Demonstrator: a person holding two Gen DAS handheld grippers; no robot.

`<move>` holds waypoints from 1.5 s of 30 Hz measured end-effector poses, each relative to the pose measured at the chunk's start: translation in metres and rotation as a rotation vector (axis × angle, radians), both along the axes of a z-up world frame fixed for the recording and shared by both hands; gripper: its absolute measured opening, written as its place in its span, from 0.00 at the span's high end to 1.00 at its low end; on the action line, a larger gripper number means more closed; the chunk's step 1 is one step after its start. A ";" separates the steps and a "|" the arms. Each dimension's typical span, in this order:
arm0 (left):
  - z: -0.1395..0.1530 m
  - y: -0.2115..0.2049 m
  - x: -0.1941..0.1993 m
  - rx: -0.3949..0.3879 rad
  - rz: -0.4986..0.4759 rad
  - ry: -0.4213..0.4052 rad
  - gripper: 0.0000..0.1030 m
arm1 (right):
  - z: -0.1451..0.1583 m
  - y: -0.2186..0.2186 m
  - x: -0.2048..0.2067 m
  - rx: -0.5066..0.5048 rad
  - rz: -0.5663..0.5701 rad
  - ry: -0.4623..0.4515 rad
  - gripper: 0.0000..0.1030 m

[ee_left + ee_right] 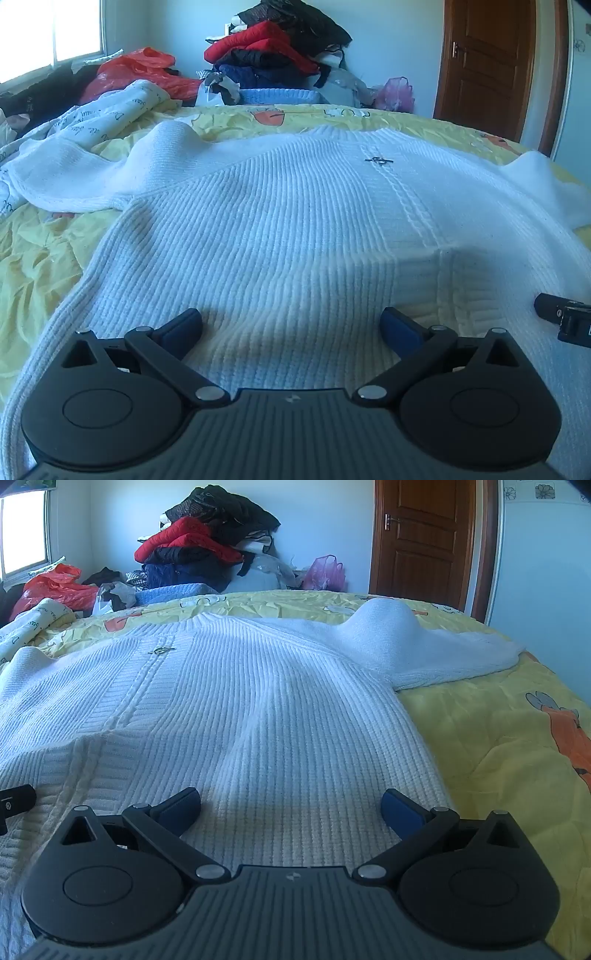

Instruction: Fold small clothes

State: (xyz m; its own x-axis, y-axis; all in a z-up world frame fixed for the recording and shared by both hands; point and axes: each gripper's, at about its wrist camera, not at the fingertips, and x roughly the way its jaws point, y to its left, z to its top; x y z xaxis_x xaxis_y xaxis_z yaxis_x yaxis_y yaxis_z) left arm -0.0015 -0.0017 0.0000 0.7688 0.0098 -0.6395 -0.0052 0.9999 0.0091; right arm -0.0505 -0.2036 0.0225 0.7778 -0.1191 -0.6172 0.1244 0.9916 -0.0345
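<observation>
Looking over the white sweater (280,221), I judge the folding has not started: it lies spread flat on the yellow bedspread (498,738), body unfolded, both sleeves still out to the sides. Everything is left to do: sleeves in, then the body doubled over.

My left hand-held gripper (291,325) sits low over the sweater's hem, jaws wide apart, nothing between them. My right hand-held gripper (291,805) is also over the hem, further toward the sweater's right edge, equally wide and gripping nothing.

The sweater is a thick ribbed knit with a raised band running up its middle and a small dark emblem (379,160) near the neckline. It looks soft and heavy; one sleeve (443,653) humps up beyond the sweater's right shoulder. A pile of clothes (273,48) stands well beyond the neckline.
</observation>
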 end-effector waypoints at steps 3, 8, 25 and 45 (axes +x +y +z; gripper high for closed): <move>0.002 -0.001 -0.001 0.003 -0.005 0.004 0.00 | 0.000 0.000 0.000 -0.001 0.000 0.000 0.00; 0.001 -0.002 -0.002 -0.006 -0.002 0.015 0.00 | 0.000 0.000 -0.001 0.001 0.000 0.000 0.00; 0.000 -0.001 -0.003 -0.002 -0.006 0.011 0.00 | 0.000 0.001 -0.002 -0.001 0.000 0.000 0.00; 0.000 0.002 -0.005 -0.029 -0.013 -0.003 0.00 | -0.001 0.000 -0.001 -0.010 -0.005 -0.002 0.00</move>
